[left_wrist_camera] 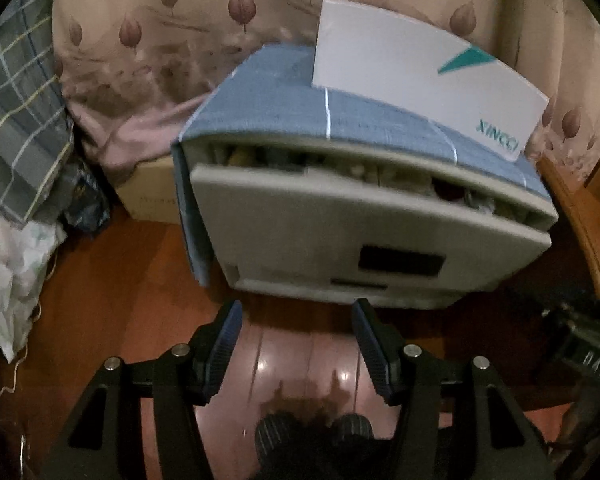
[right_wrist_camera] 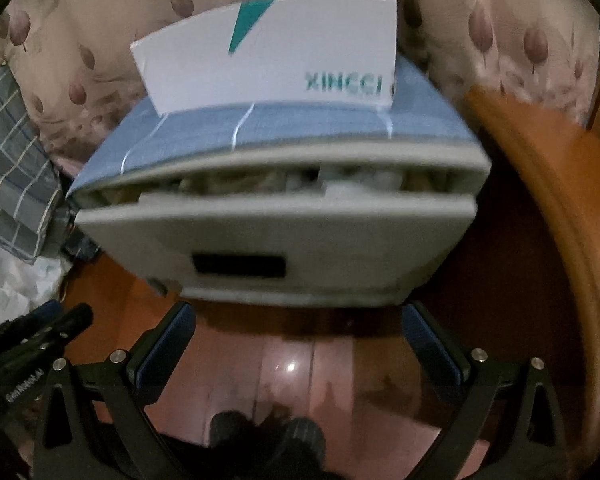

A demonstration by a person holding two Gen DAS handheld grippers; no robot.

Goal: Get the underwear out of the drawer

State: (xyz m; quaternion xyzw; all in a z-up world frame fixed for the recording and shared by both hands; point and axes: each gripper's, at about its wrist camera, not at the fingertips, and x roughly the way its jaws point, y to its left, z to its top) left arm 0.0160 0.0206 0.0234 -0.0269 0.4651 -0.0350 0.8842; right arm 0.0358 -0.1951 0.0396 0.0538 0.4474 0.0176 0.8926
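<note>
Floor: glossy red-brown wood boards (left_wrist_camera: pixel 112 280), lamp glare on them below both grippers.
Room, left to right: a checked grey cloth (left_wrist_camera: pixel 16 128) hanging at the left, a pale curtain (left_wrist_camera: pixel 148 40) with leaf prints behind, a curved wooden edge (right_wrist_camera: pixel 540 184) at the right.
Cabinet: a small grey drawer unit (left_wrist_camera: pixel 284 240) standing on the floor, its top draped in blue cloth (left_wrist_camera: pixel 268 112).
Drawer: the top drawer (right_wrist_camera: pixel 276 220) is pulled out a little; the underwear (right_wrist_camera: pixel 352 180) is bunched fabric in the gap, blurred, still inside.
Left gripper (left_wrist_camera: pixel 296 332): fingers apart, nothing between them, over the floor just short of the unit's front, well below the underwear.
Right gripper (right_wrist_camera: pixel 298 332): fingers wide apart, empty, likewise below the drawer front.
Writing: a white box (left_wrist_camera: pixel 412 76) on top with a teal triangle reads "XINCCI".
</note>
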